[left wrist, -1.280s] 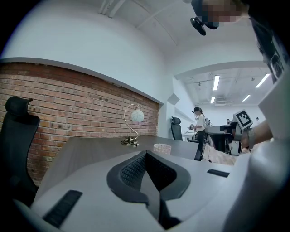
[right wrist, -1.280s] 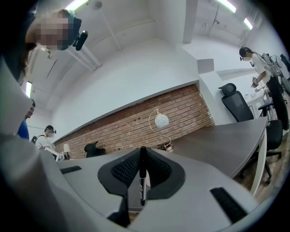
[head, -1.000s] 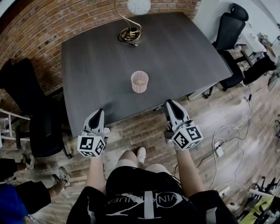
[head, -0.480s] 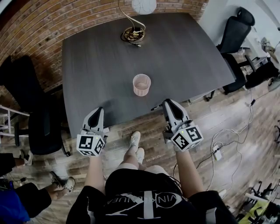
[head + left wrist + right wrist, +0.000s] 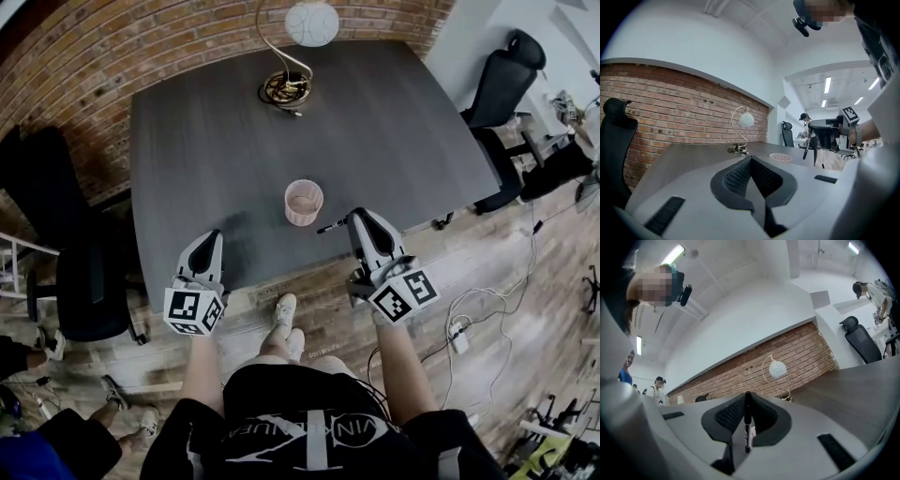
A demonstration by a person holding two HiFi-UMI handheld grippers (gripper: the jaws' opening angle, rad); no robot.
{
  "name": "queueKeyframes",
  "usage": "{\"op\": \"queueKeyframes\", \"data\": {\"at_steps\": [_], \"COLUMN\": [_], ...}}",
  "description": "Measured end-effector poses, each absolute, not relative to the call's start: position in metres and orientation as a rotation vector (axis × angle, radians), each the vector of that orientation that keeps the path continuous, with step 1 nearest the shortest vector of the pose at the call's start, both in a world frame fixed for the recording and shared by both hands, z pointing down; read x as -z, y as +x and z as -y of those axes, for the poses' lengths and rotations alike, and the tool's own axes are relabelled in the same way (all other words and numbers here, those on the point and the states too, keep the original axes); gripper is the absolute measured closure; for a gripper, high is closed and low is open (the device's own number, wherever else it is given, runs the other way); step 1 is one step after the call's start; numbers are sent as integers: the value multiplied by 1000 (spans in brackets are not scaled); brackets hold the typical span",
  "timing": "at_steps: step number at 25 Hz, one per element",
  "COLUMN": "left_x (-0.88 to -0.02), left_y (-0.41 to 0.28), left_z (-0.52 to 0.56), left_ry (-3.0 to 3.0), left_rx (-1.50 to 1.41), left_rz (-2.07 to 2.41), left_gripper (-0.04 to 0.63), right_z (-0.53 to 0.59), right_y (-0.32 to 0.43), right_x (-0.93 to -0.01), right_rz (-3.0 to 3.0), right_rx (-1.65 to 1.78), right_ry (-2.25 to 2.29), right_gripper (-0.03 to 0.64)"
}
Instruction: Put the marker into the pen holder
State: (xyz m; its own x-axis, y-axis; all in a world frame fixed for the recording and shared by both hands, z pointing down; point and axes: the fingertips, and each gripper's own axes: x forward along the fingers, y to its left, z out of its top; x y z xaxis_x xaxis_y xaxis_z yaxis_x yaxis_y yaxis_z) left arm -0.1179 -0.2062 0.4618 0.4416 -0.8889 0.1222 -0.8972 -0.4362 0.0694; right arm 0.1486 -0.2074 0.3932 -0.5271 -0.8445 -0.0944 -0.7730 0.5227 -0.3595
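Note:
A pink mesh pen holder [image 5: 303,202] stands upright near the front of the dark grey table [image 5: 225,141]; it also shows as a low pink rim [image 5: 780,157] in the left gripper view. My right gripper [image 5: 361,218] hovers at the table's front edge, just right of the holder, shut on a black marker [image 5: 330,226] that sticks out sideways toward the holder. In the right gripper view the marker [image 5: 747,420] stands upright between the jaws [image 5: 746,399]. My left gripper [image 5: 209,242] is at the front edge, left of the holder, shut with nothing in it [image 5: 751,161].
A curved desk lamp with a white globe [image 5: 310,23] and a coiled base [image 5: 284,90] stands at the table's far edge, before a brick wall. Black office chairs stand at the right [image 5: 502,70] and the left [image 5: 80,291]. Cables and a power strip [image 5: 459,337] lie on the wooden floor.
Both grippers have moved a little forward over the table's front edge. The right one carried the marker closer to the pen holder. The person's feet have stepped forward.

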Motion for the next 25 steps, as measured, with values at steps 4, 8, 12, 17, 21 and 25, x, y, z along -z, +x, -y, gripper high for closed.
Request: {"op": "queueKeyframes", "data": {"at_steps": [4, 8, 12, 17, 21, 25], "left_x": [-460, -460, -461, -465, -473, -479], "left_y": [-118, -121, -123, -124, -123, -121], "left_z": [217, 227, 237, 249, 257, 263], "left_ry": [2566, 2561, 2559, 2555, 2547, 2544], "left_rx": [-98, -99, -99, -103, -110, -119], "left_rz": [1590, 1595, 1594, 1587, 1573, 1559], "left_gripper": [581, 581, 581, 581, 581, 581], "right_z": [221, 235, 249, 265, 275, 283], "right_y": [144, 137, 133, 126, 119, 111], "right_x": [-382, -379, -384, -401, -420, -437], "right_rz": [-2502, -2505, -2506, -2536, -2568, -2608], "right_rx": [393, 392, 396, 396, 410, 420], "right_ry": [-1333, -1318, -1329, -1366, -1394, -1421], "right_gripper": [568, 568, 568, 568, 568, 568]}}
